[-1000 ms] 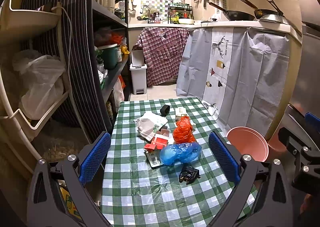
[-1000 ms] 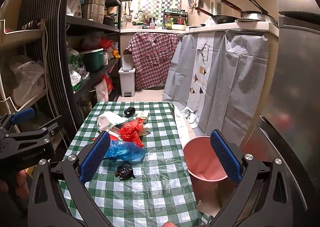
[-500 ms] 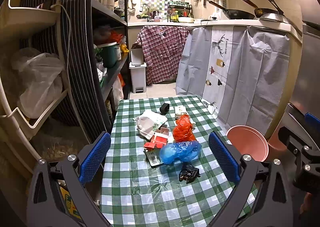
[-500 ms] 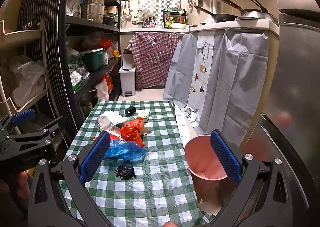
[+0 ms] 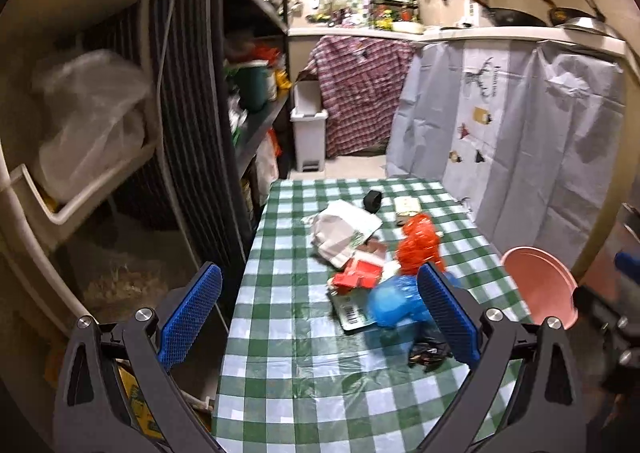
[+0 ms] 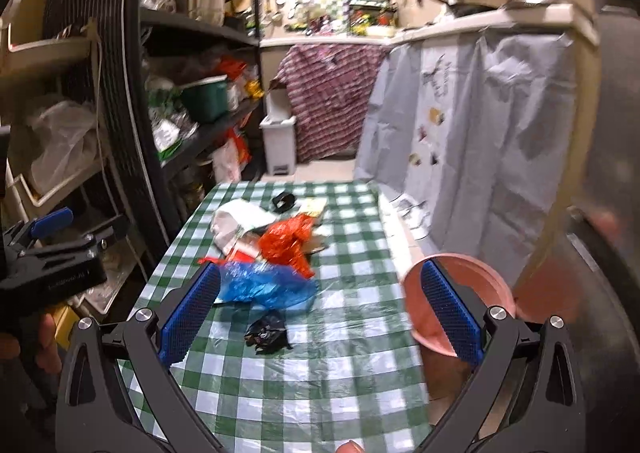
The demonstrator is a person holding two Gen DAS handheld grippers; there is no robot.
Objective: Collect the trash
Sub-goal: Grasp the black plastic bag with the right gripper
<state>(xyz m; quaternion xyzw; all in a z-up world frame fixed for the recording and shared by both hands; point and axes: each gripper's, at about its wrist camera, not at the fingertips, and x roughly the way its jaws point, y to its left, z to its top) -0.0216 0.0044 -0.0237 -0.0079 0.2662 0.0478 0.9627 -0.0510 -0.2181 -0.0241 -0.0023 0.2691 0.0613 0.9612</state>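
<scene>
Both held above the near end of a table (image 5: 280,337) covered in green-and-white checked cloth. Left gripper (image 5: 320,317) spread wide, blue pads apart, nothing between them. Right gripper (image 6: 320,313) likewise spread wide and empty, its right pad showing in front of a pink bucket (image 6: 480,277) that stood just off the table's right edge. Same bucket (image 5: 540,285) seen at the right in the left wrist view.

Trash lay heaped near the middle of the cloth, well ahead of both sets of pads. Nearest, a small black crumpled wrapper (image 6: 267,332), apart from the rest; seen also in the left view (image 5: 430,349), partly behind the right pad. Just beyond it, a blue plastic bag (image 6: 264,285), and touching its far side a red plastic bag (image 6: 288,243). In the left view, blue bag (image 5: 394,299) and red bag (image 5: 418,241) in the same order. Left of these, a red carton (image 5: 358,273) and a flat barcoded packet (image 5: 352,313), perhaps a label card, too blurred to tell. Farther back, a white paper bag (image 5: 340,233), then a small black roll (image 5: 374,200) and a pale little box (image 5: 407,206) near the far end.

Beyond the table, a white pedal bin (image 5: 308,133) on the floor. A hand (image 6: 44,333) gripping the left tool's handle at the left border of the right wrist view.
</scene>
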